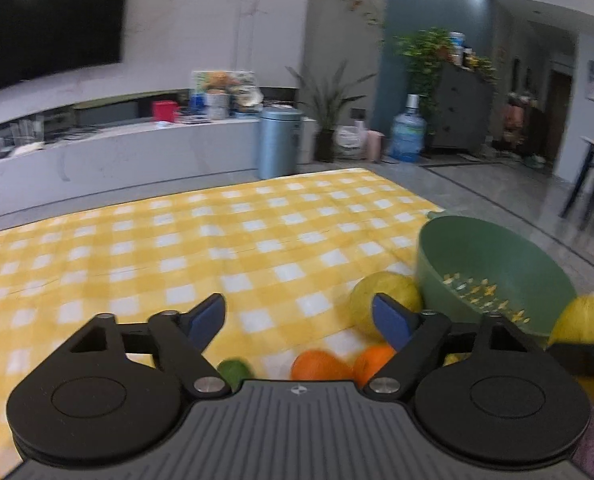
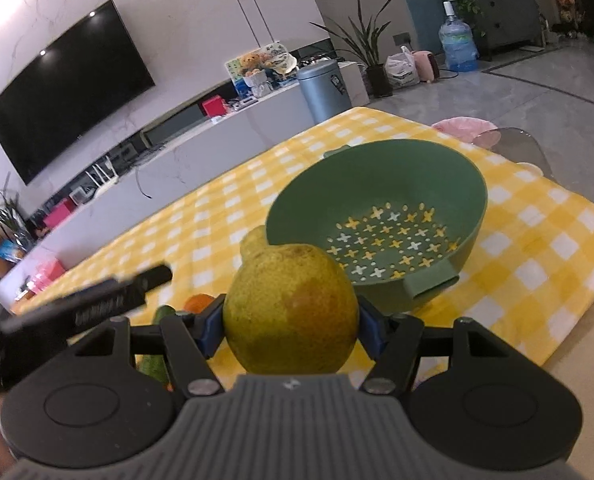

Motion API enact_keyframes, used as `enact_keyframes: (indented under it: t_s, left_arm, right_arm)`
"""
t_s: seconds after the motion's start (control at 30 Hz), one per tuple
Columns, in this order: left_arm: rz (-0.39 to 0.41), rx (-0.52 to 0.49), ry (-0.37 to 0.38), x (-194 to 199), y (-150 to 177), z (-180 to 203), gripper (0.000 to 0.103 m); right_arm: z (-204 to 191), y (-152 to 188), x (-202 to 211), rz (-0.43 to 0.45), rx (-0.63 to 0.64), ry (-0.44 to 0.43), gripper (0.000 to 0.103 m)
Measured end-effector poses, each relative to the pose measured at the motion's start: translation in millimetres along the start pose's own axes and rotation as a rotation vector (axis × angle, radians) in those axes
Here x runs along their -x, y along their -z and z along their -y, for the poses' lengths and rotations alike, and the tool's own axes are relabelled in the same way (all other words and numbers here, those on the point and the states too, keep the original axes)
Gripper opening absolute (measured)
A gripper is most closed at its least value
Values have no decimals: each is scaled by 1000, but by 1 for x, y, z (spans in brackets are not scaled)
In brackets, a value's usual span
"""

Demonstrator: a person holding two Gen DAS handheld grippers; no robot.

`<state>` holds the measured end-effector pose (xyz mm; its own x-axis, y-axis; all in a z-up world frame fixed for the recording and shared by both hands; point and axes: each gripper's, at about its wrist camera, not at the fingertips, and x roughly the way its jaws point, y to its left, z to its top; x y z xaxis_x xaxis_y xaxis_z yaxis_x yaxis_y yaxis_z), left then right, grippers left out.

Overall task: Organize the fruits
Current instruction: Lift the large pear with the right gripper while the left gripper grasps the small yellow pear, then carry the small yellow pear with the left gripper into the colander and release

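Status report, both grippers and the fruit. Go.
Right gripper shut on yellow-green citrus, short of green colander. Left gripper open, fingers empty. Colander empty. More fruit on checked cloth; nothing in the way.

Matt plastic, soft cloth and pitted citrus peel

The checked cloth [image 2: 537,248] is looking soft and slightly fuzzy, lying matt in yellow and white. The green colander [image 2: 381,168] is showing as smooth, matt plastic, pierced with cross-shaped holes. The yellow-green citrus [image 2: 293,312] is showing a dull, pitted, rough peel with an orange blotch. The right gripper [image 2: 291,326] is presenting matt black plastic arms, a ribbed grey body and small shiny metal pivot pins; its blue fingers [image 2: 371,330] are looking rubbery. The left gripper [image 1: 299,320] is showing the same finish. The oranges [image 1: 321,364] are appearing smooth. The floor [image 2: 537,80] is gleaming like polished stone.
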<state>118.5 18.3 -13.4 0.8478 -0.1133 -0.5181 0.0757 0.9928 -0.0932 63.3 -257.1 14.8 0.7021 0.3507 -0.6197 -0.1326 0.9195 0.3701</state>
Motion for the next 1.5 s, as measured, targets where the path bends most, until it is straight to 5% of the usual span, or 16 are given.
enact_keyframes:
  t_s: [0.33,0.5,0.67,0.97,1.07,1.3,1.5]
  left_arm:
    - [-137,-108,373,-66,-8,0,92]
    - [-190,-245,530,-90,-12,11,92]
    - [-269,-261,509,-125,-15,11,92]
    - [-346,-183,588,-151,-18,-1,95]
    - [-378,-163,611,-154,-19,0,82]
    - [-313,-225,531,-133,-13,11,78]
    - [-237,-136,499,-106,-15,-3,78]
  right_arm:
    - [10,-2,-2,-20,-59,-66,62]
    - [11,-1,-1,-23,-83,-80,62]
    - [11,0,-1,-21,-72,-95,63]
    - [11,2,-4,-37,-62,-87,63]
    - [9,2,-4,-39,-64,-83,63]
    - [7,1,-4,-41,-62,-79,63]
    - [8,1,-5,-37,-58,-82,63]
